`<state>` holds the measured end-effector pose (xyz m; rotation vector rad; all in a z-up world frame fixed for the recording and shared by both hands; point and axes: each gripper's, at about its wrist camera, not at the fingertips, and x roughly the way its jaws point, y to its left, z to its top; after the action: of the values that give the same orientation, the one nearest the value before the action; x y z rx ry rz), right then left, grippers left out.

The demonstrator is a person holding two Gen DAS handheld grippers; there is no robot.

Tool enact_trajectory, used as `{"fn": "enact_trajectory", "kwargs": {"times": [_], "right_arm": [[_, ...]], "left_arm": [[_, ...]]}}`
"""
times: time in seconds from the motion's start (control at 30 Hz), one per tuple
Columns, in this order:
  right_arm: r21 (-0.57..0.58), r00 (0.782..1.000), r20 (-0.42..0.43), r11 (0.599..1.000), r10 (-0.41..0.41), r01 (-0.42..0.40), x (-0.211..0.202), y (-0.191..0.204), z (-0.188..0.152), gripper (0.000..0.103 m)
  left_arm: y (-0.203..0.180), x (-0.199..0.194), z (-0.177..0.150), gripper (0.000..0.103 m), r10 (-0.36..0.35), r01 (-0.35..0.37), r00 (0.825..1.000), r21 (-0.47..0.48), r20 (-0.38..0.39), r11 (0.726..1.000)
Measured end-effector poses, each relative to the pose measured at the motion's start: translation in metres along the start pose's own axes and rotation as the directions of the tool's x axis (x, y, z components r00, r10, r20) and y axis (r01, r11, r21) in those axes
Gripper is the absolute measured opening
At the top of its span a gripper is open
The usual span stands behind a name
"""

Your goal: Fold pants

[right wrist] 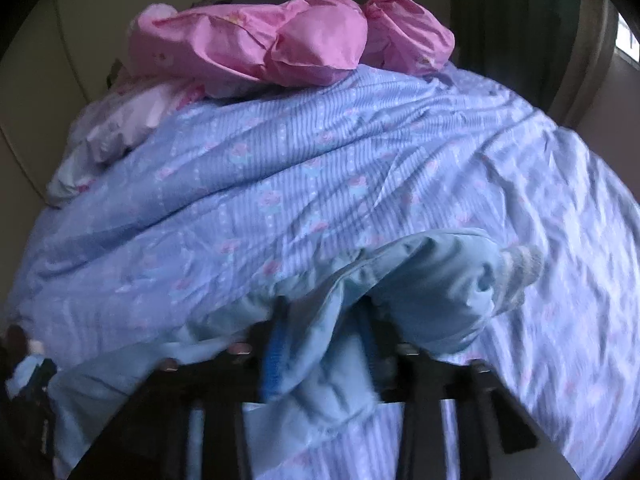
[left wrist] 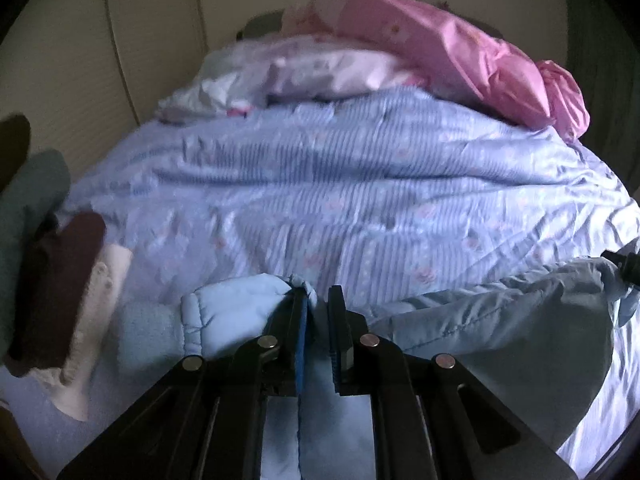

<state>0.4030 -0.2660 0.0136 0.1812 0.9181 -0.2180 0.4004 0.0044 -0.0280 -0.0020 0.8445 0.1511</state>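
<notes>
Light blue padded pants (left wrist: 500,320) lie on a blue striped bedspread (left wrist: 320,184). In the left wrist view my left gripper (left wrist: 318,300) is shut on one pant leg near its cuffed end (left wrist: 236,304), with fabric pinched between the blue pads. The pants stretch right to my right gripper (left wrist: 624,266) at the frame's edge. In the right wrist view my right gripper (right wrist: 320,320) is shut on a bunched fold of the pants (right wrist: 420,280). A ribbed cuff (right wrist: 520,268) lies to the right.
A pink quilt (left wrist: 460,52) and pale bedding (left wrist: 320,68) are heaped at the bed's far end. Dark red, white and teal folded clothes (left wrist: 60,280) are stacked at the left. A wall stands behind, and a dark curtain (right wrist: 508,12) hangs at the far right.
</notes>
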Motion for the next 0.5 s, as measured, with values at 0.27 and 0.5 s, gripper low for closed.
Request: {"fn": "enact_trajectory", "kwargs": {"times": [0.27, 0.5], "right_arm": [[-0.04, 0.997, 0.08, 0.999, -0.005, 0.008, -0.008, 0.008, 0.008, 0.077], [-0.052, 0.996, 0.086, 0.999, 0.002, 0.003, -0.038, 0.005, 0.009, 0.077]], "left_arm": [[0.02, -0.007, 0.0, 0.064, 0.079, -0.079, 0.997, -0.039, -0.021, 0.996], [0.041, -0.059, 0.011, 0.097, 0.148, -0.146, 0.983, -0.03, 0.107, 0.989]]}}
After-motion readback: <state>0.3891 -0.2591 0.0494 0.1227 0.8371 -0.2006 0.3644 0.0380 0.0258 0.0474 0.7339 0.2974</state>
